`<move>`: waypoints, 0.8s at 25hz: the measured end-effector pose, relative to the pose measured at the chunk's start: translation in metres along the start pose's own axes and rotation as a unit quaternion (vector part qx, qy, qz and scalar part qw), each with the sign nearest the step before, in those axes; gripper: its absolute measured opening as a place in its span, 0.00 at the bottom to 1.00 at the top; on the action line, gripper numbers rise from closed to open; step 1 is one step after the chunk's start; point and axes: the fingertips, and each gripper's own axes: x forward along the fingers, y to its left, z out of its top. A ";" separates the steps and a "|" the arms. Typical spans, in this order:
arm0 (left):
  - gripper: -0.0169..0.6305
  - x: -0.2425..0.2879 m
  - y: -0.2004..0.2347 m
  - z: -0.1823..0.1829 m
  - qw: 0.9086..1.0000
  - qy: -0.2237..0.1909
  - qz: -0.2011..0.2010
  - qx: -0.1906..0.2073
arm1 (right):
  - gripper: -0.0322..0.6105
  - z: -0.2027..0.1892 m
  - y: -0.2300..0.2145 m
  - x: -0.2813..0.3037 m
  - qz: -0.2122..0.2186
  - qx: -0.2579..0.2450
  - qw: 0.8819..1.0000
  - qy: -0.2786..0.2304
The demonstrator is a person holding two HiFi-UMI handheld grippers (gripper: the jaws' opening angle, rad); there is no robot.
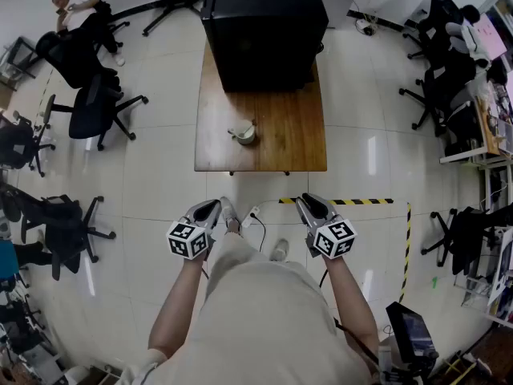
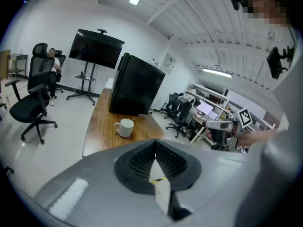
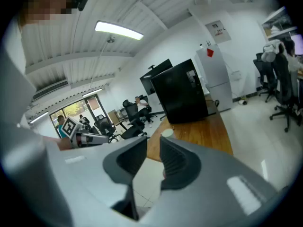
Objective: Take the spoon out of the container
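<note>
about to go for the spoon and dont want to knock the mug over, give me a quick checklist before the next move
1. The spoon is in the mug: ok, its handle pokes above the rim.
2. The table is bare around the mug: ok, the black box stands well behind it.
3. The right gripper is empty with jaws apart: ok, though the gap is narrow.
4. The left gripper is ready to steady the mug: not ok, its tips are together.
5. Both grippers are at the table: not ok, both hang over the floor, short of its edge.

Left claw (image 1: 212, 207) closed, right claw (image 1: 310, 203) ajar.
</note>
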 end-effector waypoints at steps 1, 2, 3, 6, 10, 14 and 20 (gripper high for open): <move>0.03 -0.001 0.014 0.011 1.000 0.000 -0.003 0.003 | 0.17 0.005 0.006 0.015 -0.001 0.007 1.000 0.001; 0.03 -0.002 0.027 0.022 1.000 0.000 -0.006 0.007 | 0.17 0.010 0.013 0.030 -0.003 0.011 1.000 0.001; 0.03 -0.003 0.039 0.033 1.000 0.001 -0.010 0.013 | 0.17 0.015 0.018 0.046 -0.006 0.012 1.000 0.003; 0.03 0.001 0.066 0.060 0.999 0.005 -0.033 0.025 | 0.18 0.031 0.027 0.087 -0.021 -0.001 1.000 0.014; 0.03 0.006 0.082 0.082 0.997 0.009 -0.072 0.039 | 0.18 0.055 0.028 0.121 -0.045 -0.013 0.999 0.020; 0.03 0.019 0.098 0.097 0.993 0.019 -0.100 0.052 | 0.19 0.090 0.028 0.143 -0.061 -0.032 0.997 0.020; 0.03 0.040 0.112 0.093 0.991 0.044 -0.112 0.052 | 0.20 0.093 0.010 0.172 -0.060 -0.042 0.996 0.050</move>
